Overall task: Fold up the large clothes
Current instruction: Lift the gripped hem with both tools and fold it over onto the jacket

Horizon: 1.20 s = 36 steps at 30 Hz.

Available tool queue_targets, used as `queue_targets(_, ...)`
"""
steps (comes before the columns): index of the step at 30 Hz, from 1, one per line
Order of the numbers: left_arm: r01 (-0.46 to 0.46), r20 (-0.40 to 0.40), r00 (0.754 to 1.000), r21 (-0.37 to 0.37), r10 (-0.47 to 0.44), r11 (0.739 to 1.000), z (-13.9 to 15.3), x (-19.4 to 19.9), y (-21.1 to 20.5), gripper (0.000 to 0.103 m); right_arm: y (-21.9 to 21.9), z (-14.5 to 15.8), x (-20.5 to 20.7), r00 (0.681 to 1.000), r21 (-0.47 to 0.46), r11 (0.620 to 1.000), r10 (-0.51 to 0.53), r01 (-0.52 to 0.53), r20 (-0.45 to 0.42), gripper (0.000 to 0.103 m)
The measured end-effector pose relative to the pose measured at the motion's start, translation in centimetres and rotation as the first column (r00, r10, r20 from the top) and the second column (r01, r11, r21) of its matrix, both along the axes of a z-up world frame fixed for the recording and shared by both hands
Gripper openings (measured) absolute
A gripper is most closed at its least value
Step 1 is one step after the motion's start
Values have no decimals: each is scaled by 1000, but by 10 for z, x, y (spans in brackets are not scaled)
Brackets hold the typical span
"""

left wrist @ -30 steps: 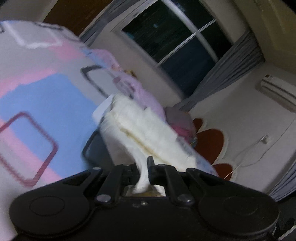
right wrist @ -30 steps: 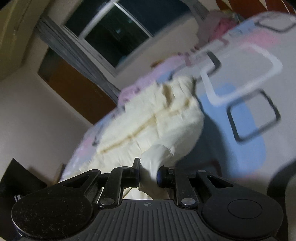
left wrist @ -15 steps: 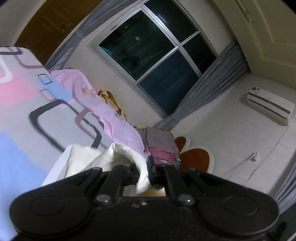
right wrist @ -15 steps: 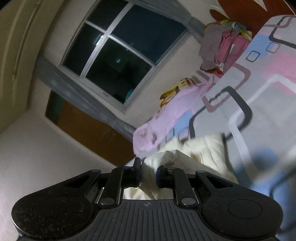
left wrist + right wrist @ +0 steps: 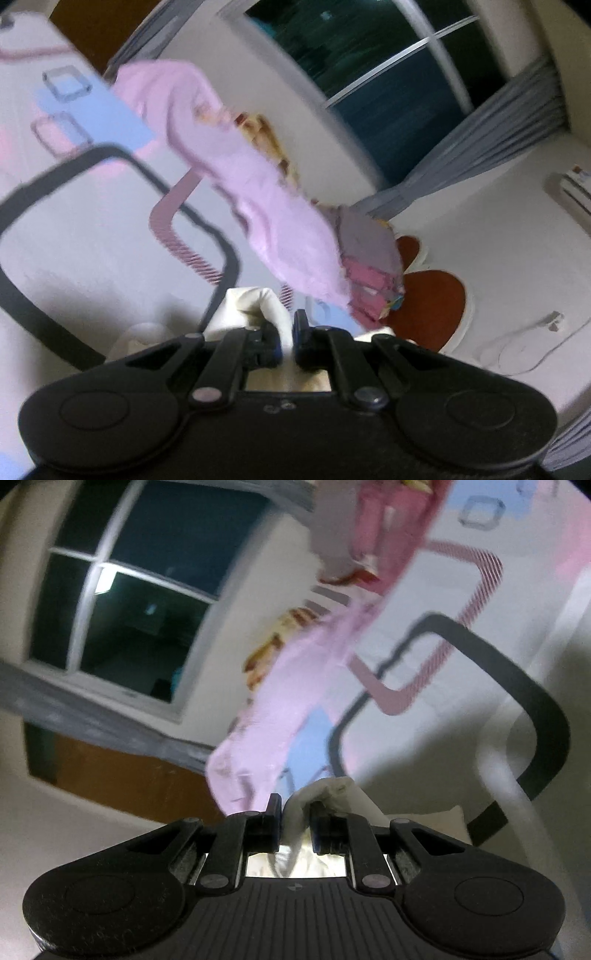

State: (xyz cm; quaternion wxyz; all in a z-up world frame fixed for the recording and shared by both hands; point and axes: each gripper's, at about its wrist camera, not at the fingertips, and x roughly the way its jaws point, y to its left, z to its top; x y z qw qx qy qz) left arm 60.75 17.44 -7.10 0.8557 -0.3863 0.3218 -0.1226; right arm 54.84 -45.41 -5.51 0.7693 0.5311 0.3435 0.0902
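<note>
Both claws are clamped tight: the left gripper (image 5: 285, 338) pinches a bunch of the cream garment (image 5: 258, 308), the right gripper (image 5: 295, 825) pinches another bunch of it, low over the patterned bedsheet (image 5: 92, 240), near the pink cloth (image 5: 258, 184) lying beyond.

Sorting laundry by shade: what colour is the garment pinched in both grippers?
Cream-white fabric garment, plain as far as visible; clearest in the right wrist view.

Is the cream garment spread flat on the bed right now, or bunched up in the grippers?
Bunched. The cream garment is pinched in the shut left gripper and the right gripper; only a gathered wad shows, so its fold state is unclear.
</note>
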Motion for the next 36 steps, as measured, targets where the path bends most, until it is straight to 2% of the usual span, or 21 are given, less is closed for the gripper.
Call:
queue_targets(3,3,-44,999,-3,-3,1000,-23,19,3,7,0,-23,15,1000,7,1000,3,-3,-28,15)
queue_targets(5,5,-50,999,-15,-6,1000,-31,27,7,24,-2,-32,21,1000,23,1000,4,-4,-15,16)
queue_targets(6,-2,-52,999,-36,0,999,-33,29,12,41,-6,-35,22,1000,29,1000,-6,6,-10,16)
queue_targets(7,-20,-44,999,-50,18,999,-34,28,17,67,-10,-38,23,1000,43,999,-13,13,-12,16)
queue_targets(9,-92,11,996,-15,92,996,-27,21,28,85,-15,-39,23,1000,49,999,-16,16,-2,21)
queue_targets(10,-105,31,994,-7,106,994,-23,19,35,85,-17,-38,21,1000,47,999,-14,13,13,24)
queue_targets(11,-105,35,994,-17,106,994,-22,19,42,85,-20,-37,18,999,55,998,-22,20,38,40)
queue_targets(12,-98,31,995,-14,99,995,-20,20,47,85,-25,-35,13,997,57,997,-56,52,61,66)
queue_targets(13,-78,29,997,17,78,997,-17,21,49,85,-27,-32,11,992,62,994,-94,89,84,75)
queue_targets(15,-37,15,999,84,36,996,-15,23,48,85,-39,-34,5,984,108,987,-130,117,118,76)
queue_targets(17,29,-19,999,134,-27,991,-19,28,42,84,-36,-23,6,989,-44,995,-80,86,125,76)
queue_targets(19,114,-51,993,156,-107,981,-24,34,32,85,-22,-15,15,993,-193,981,45,-23,113,76)
queue_targets(22,186,-74,982,183,-175,965,-32,43,17,85,4,-9,29,984,-382,915,166,-127,70,76)
queue_targets(25,212,-109,973,103,-201,972,-47,57,13,82,19,-18,45,971,-428,880,237,-208,15,76)
queue_targets(26,223,-117,969,51,-216,974,-53,61,14,80,22,-21,47,968,-431,874,251,-225,4,60)
queue_targets(27,228,-117,967,-14,-228,974,-59,65,15,62,24,-24,51,965,-427,872,262,-241,-10,31)
queue_targets(28,235,-117,964,-58,-240,970,-64,69,14,27,24,-26,52,964,-431,868,265,-247,-20,22)
queue_targets(29,239,-115,963,-54,-244,969,-64,70,12,16,25,-25,51,962,-439,863,272,-249,-10,12)
queue_targets(31,248,-68,966,-5,-248,969,-58,70,7,8,26,-23,46,961,-460,862,270,-212,63,11)
queue_targets(33,233,-37,972,15,-232,972,-56,71,6,8,20,-24,44,959,-437,882,256,-178,125,10)
queue_targets(36,196,-54,980,53,-193,979,-59,78,4,7,22,-34,50,965,-477,861,247,-177,89,10)
